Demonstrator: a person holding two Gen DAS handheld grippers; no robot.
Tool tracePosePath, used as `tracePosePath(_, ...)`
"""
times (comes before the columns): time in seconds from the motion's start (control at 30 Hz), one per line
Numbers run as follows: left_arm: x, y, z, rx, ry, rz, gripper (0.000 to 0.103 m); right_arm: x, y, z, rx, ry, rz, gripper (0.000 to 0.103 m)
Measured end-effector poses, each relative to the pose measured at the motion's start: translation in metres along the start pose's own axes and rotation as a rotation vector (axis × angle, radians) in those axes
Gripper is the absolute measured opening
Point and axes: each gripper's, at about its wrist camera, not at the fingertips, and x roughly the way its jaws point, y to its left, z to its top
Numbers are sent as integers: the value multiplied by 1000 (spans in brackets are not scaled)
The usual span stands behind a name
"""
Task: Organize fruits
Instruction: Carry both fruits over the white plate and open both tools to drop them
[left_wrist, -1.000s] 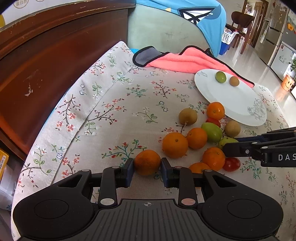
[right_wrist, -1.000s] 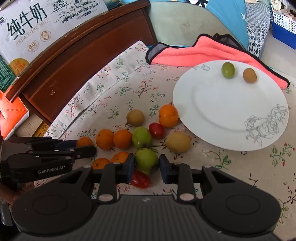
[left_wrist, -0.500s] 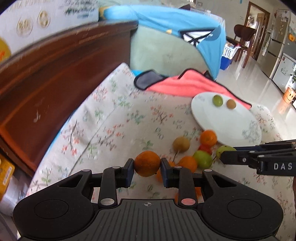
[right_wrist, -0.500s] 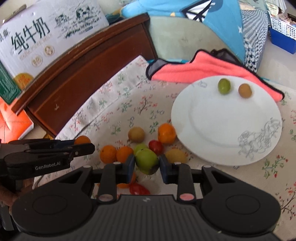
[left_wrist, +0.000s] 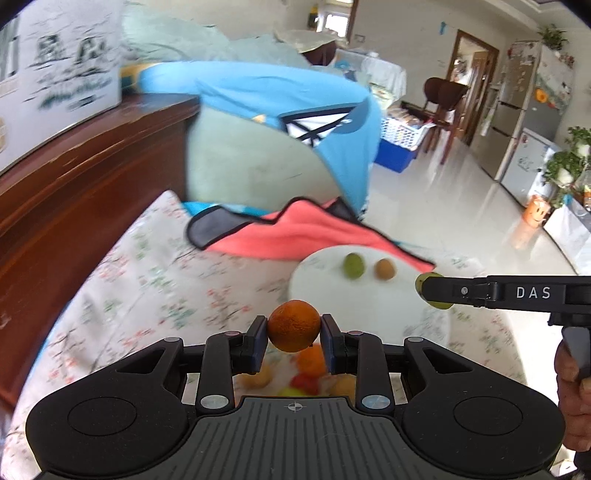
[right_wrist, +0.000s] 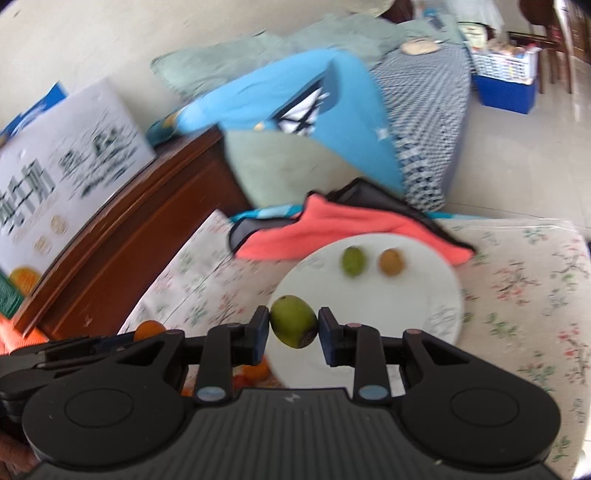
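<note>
Left tongs (left_wrist: 294, 332) pinch a round orange (left_wrist: 294, 325) clear above the floral desk (left_wrist: 147, 280). Right tongs (right_wrist: 293, 328) pinch a green fruit (right_wrist: 293, 326) (long axis tilted, stem end lower right) over the white plate (right_wrist: 424, 295).

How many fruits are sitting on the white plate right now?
2: a green fruit and a brown fruit, side by side on the far part of the plate. The right claw holds another green one in front of the plate, hiding part of its near side.
</note>
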Motion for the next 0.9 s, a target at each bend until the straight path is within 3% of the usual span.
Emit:
tracePosePath(0.17,16,-16,5,5,5,-16,28,-6,-22,0,57,-11,-44,29)
tracePosePath(0.63,68,-46,-5,-6,115,-34,28,20,-45,-14,187,96,-81,29)
tracePosePath(0.9,83,-53,-9,-19,144,-32,29,30,-54,-19,226,115,-107,29)
